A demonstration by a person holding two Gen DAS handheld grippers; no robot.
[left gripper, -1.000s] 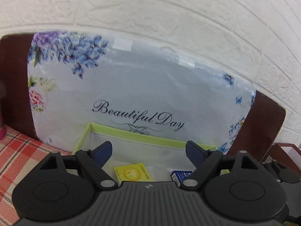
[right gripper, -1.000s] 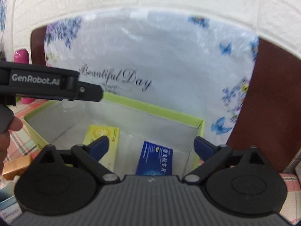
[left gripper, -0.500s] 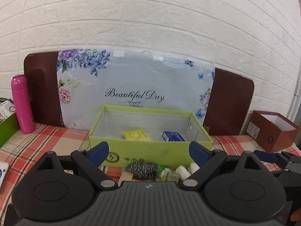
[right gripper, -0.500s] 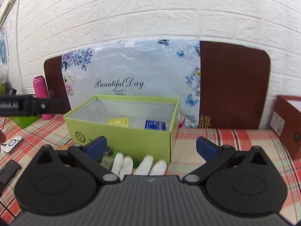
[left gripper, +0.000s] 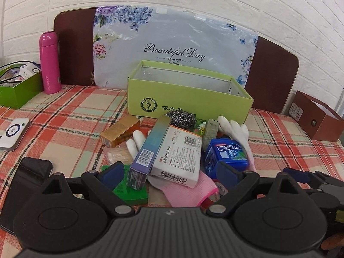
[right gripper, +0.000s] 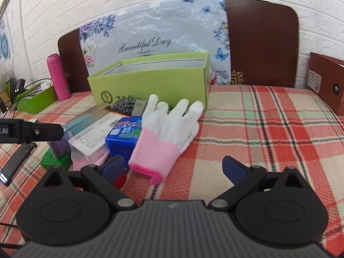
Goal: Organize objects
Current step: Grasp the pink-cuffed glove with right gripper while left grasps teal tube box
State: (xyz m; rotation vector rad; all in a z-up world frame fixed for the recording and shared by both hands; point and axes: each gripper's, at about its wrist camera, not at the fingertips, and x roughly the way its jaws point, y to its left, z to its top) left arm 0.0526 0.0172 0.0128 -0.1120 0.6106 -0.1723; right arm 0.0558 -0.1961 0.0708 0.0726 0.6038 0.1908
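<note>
A light green open box [left gripper: 189, 99] stands on the plaid tablecloth; it also shows in the right wrist view [right gripper: 150, 81]. In front of it lies a pile: a white medicine box [left gripper: 178, 154], a long purple-teal box [left gripper: 150, 150], a blue packet [left gripper: 225, 154], a steel scourer [left gripper: 181, 118], a brown box [left gripper: 120, 133], a green box [left gripper: 126, 190] and a white-and-pink glove [right gripper: 167, 129]. My left gripper [left gripper: 169, 174] is open and empty over the near edge of the pile. My right gripper [right gripper: 174, 167] is open and empty just before the glove's pink cuff.
A pink bottle [left gripper: 49, 62] and a dark green box of cables [left gripper: 19, 86] stand at the left. A brown box [left gripper: 318, 118] stands at the right. A black phone [left gripper: 25, 185] and a white device [left gripper: 13, 133] lie at the left. A floral board [left gripper: 172, 49] leans against the wall.
Both grippers have drawn back from over the light green box and now sit lower, in front of the pile. Both stay open and empty.
</note>
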